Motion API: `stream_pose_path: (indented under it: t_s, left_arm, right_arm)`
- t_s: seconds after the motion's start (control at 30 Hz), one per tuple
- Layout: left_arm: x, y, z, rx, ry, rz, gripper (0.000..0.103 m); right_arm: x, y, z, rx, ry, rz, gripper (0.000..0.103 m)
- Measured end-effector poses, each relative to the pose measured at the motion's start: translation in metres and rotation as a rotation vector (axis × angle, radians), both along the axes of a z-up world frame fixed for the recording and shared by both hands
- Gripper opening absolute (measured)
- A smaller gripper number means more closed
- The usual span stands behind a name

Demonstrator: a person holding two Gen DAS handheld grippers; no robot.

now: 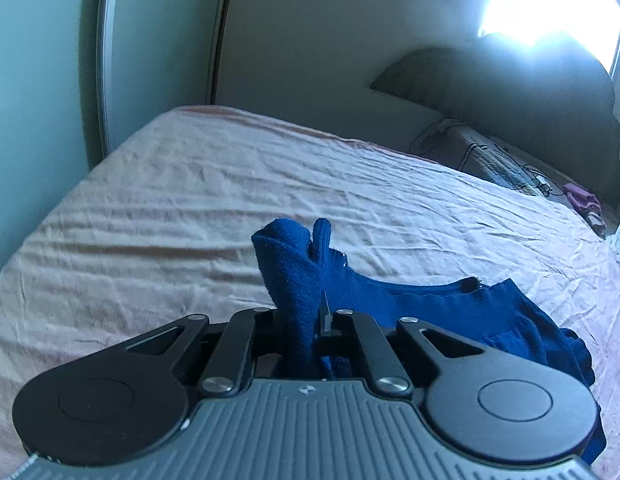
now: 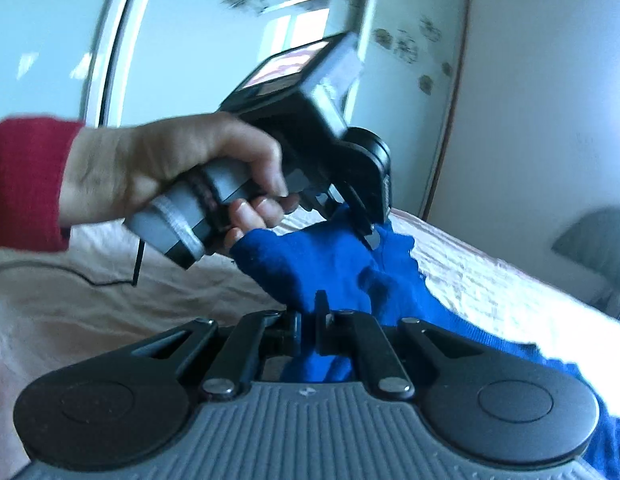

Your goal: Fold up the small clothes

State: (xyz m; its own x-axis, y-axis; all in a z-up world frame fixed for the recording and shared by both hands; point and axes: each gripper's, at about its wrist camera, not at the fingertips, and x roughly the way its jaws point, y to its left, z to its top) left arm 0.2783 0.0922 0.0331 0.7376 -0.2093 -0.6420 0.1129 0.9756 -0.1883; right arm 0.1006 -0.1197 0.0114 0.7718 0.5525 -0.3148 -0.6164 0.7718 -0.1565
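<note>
Bed (image 1: 170, 184), wrinkled pink sheet, carries the work. Blue garment (image 1: 449, 308) is lifted off it near the front, stretched between both tongs — likely to spread it for a fold. Left tongs (image 1: 310, 316) clenched on one bunched edge; right tongs (image 2: 308, 322) clenched on another. Far right: cables, purple cloth (image 1: 583, 202) — well apart.

1 blue garment (image 1: 409, 304), 2 grippers (image 1: 306, 320) (image 2: 308, 320), 1 hand (image 2: 158, 168), 1 bed (image 1: 190, 200), 1 far-right purple cloth (image 1: 583, 202).
</note>
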Motion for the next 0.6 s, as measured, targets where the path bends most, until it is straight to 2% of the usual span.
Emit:
stream_pose_path:
  t_s: [0.23, 0.6]
  left_arm:
    - [-0.005, -0.022, 0.016, 0.041, -0.027, -0.004, 0.009]
    - [-0.015, -0.058, 0.033, 0.067, -0.062, -0.030, 0.009]
  right_arm:
    - [0.007, -0.023, 0.002, 0.140, 0.090, -0.005, 0.006]
    - [0.002, -0.039, -0.003, 0.235, 0.102, -0.038, 0.006]
